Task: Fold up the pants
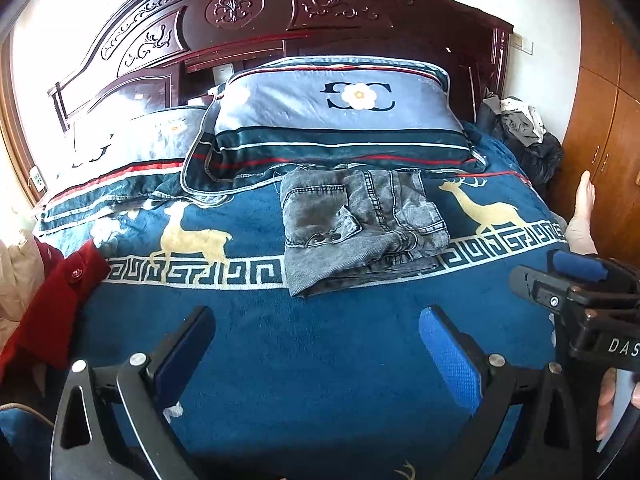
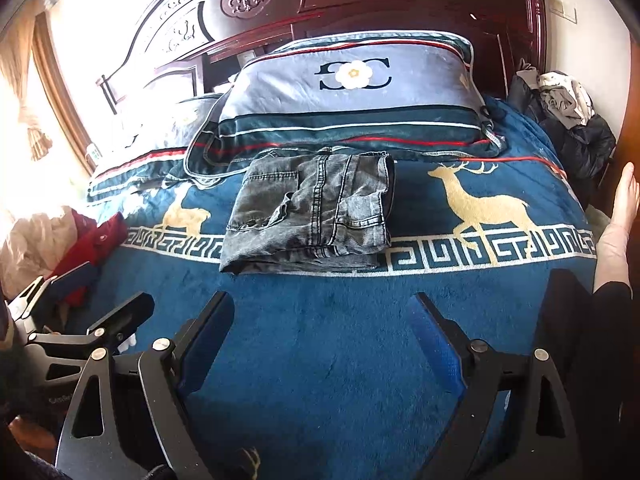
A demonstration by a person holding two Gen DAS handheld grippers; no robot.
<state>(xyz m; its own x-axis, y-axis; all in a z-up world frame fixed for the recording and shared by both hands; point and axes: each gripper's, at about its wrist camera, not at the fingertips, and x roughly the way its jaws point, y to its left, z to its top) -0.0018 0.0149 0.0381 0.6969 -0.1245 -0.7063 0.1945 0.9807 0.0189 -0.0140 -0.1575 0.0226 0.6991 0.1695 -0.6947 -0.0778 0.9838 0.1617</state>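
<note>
Grey denim pants (image 1: 360, 224) lie folded into a compact bundle on the blue deer-pattern blanket (image 1: 320, 340), just in front of the pillows. They also show in the right wrist view (image 2: 312, 216). My left gripper (image 1: 316, 320) is open and empty, hovering above the blanket nearer than the pants. My right gripper (image 2: 320, 308) is open and empty too, likewise short of the pants. The right gripper's body shows at the right edge of the left wrist view (image 1: 576, 292). The left gripper's body shows at the lower left of the right wrist view (image 2: 80, 320).
Two striped pillows (image 1: 336, 120) lean on a carved dark wood headboard (image 1: 240, 8). A red garment (image 1: 52, 300) lies at the bed's left edge. A pile of dark clothes (image 1: 524, 136) sits at the far right corner. A bare foot (image 2: 620, 216) rests at the right. A wooden wardrobe (image 1: 608, 120) stands beyond.
</note>
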